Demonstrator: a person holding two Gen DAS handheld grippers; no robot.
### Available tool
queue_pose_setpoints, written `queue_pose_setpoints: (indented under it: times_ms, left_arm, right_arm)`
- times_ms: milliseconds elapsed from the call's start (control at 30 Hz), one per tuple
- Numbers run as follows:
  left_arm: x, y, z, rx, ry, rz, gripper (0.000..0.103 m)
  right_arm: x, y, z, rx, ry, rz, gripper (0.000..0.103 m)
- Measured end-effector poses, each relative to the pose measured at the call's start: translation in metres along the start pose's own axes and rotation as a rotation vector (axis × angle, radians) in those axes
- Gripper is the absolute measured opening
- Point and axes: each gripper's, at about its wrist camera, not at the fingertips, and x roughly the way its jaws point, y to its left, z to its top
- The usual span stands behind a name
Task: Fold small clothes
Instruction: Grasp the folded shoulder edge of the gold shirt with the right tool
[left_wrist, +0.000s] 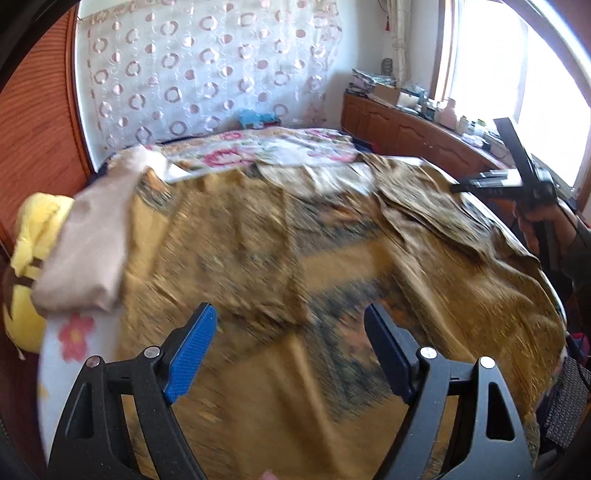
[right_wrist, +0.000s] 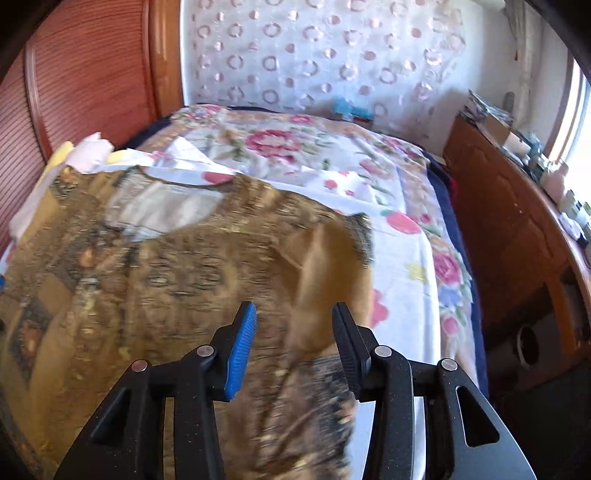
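Garment (left_wrist: 303, 266) lies spread on the bedsheet (right_wrist: 406, 258) across the near part of the bed. Folded cloth (left_wrist: 88, 243) sits at its left edge, a plush toy (left_wrist: 33, 236) further left. Curtain (left_wrist: 207, 66) hangs behind the bed; sideboard (left_wrist: 399, 125) stands along its right, under the window (left_wrist: 517, 81).

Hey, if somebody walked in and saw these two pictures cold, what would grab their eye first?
Most likely the big mustard-and-brown patterned garment spread across the bed, covering most of the floral sheet. Next, the two open grippers over it: the left gripper low in its own view, the right gripper with a raised fold of the cloth between its fingers, not pinched. Behind the bed hangs a white curtain with pink rings.
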Motion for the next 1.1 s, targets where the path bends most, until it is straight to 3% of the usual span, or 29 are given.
queue_pose_setpoints:
  times_ms: [267,467,500,533,600,700,800,967,1100]
  left_arm:
    - [0.018,0.058,0.051,-0.016,-0.01,0.129,0.083]
    - [0.046,0.094,0.071,-0.055,0.019,0.171,0.083]
    - [0.051,0.099,0.073,-0.062,0.026,0.177,0.083]
    - [0.057,0.105,0.075,-0.069,0.031,0.182,0.083]
    - [0.064,0.111,0.079,-0.072,0.037,0.191,0.083]
    - [0.072,0.12,0.082,-0.081,0.044,0.197,0.083]
    - [0.081,0.128,0.084,-0.092,0.062,0.18,0.083]
    - [0.084,0.134,0.091,-0.084,0.053,0.163,0.083]
    - [0.082,0.135,0.097,-0.079,0.042,0.126,0.068]
  right_arm:
    - [0.037,-0.03,0.024,0.043,0.034,-0.011,0.044]
    - [0.056,-0.042,0.033,0.053,0.034,0.051,0.043]
    - [0.058,-0.045,0.033,0.051,0.027,0.075,0.031]
    - [0.059,-0.048,0.032,0.046,0.018,0.104,0.012]
    - [0.056,-0.05,0.031,0.018,0.002,0.133,0.004]
    - [0.048,-0.061,0.028,-0.009,-0.03,0.101,0.003]
    - [0.049,-0.079,0.023,0.04,-0.027,0.128,0.003]
    - [0.058,-0.079,0.017,0.043,-0.007,0.119,0.003]
    - [0.059,-0.075,0.022,0.054,-0.018,0.114,0.003]
